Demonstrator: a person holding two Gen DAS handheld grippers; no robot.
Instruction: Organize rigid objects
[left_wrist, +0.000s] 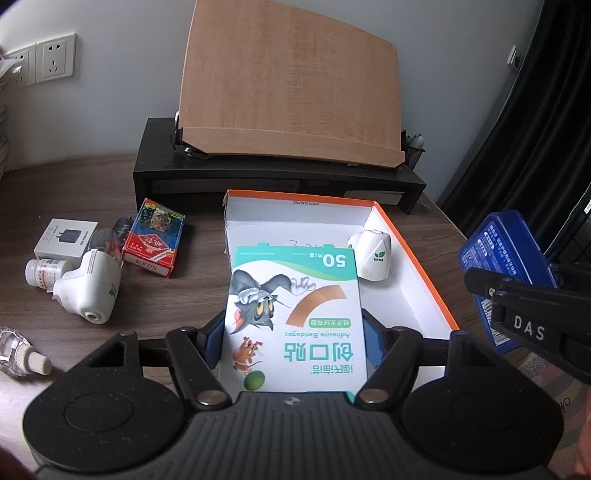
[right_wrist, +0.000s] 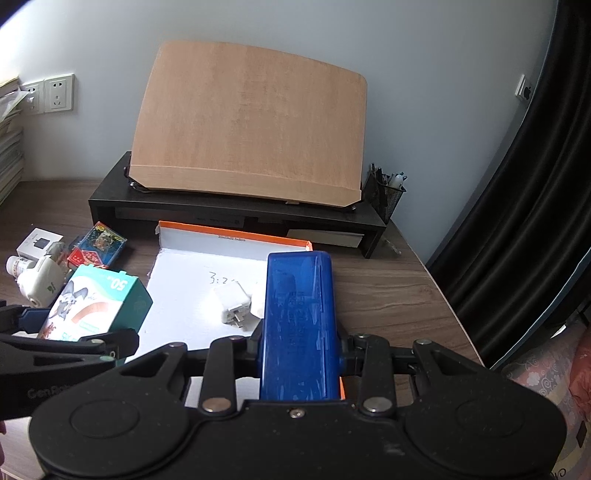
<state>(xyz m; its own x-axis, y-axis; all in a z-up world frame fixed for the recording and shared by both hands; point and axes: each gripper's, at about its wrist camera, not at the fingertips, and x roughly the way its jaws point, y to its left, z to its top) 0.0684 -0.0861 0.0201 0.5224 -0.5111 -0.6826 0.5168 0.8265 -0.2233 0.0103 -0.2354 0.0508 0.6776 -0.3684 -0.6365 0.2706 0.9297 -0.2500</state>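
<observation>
Bandages (left_wrist: 293, 321) are gripped flat between the blue pads of the left gripper (left_wrist: 293, 341), whose fingers (left_wrist: 211, 341) are closed on the box's two long sides. That gripper is held low and pointed forward, with the box poised over the near left part of the tray (left_wrist: 413, 254), a shallow white carton with an orange rim lying on the counter (left_wrist: 92, 177). From the right wrist view the same box (right_wrist: 98, 308) is seen tilted at the tray's left edge.

A blue case (right_wrist: 299, 328) is clamped lengthwise by the right gripper (right_wrist: 299, 354), its fingers (right_wrist: 347, 356) pressed against the case's narrow sides. This gripper is held level, aimed toward the wall, with the case raised over the tray's right side; in the left view it (left_wrist: 506, 266) is seen to the right of the tray.

Inside the tray a white plug (right_wrist: 234, 304) is seen lying on the floor near the middle. Left of the tray, on the counter, cards (left_wrist: 155, 238), a small white box (left_wrist: 66, 238), a pill bottle (left_wrist: 44, 273) and a white device (left_wrist: 90, 291) are clustered together.
</observation>
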